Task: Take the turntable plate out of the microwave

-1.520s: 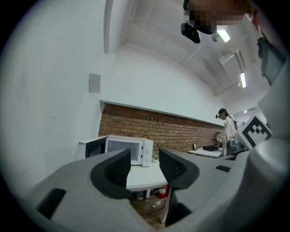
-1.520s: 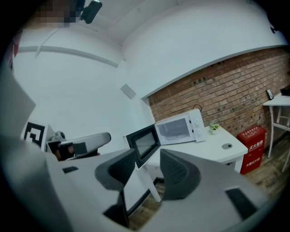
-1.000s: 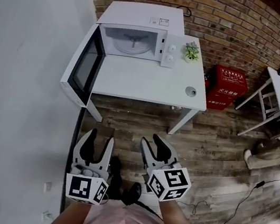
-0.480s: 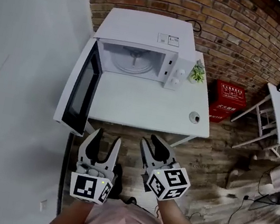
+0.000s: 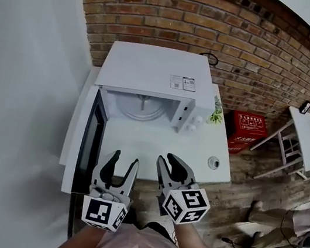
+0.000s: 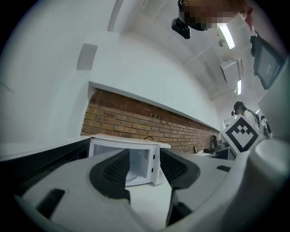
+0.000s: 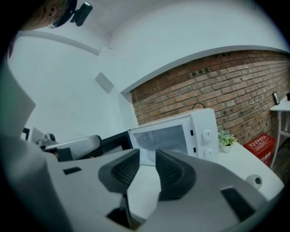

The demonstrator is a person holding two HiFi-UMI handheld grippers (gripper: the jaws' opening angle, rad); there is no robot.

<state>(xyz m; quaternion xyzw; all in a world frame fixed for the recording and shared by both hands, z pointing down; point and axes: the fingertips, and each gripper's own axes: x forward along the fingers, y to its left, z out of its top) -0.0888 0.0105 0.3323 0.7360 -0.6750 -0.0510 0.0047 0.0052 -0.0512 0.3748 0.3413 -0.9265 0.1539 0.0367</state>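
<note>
Brick wall (image 5: 232,21) backs a white table (image 5: 157,144). Microwave (image 5: 152,69) door (image 5: 89,138) hangs open; glass plate (image 5: 141,110) apparently sits inside, though the view is dim. Left gripper (image 5: 125,160) gapes, empty. Right gripper (image 5: 169,160) jaws have just been closing, gap narrower, nothing between. Risks: left gripper clips the door; the smooth plate slips from a rim pinch.

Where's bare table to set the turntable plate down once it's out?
Bare table in front of the microwave, between the open door and the small round object. Crowded at the right: potted plant beside the microwave.
</note>
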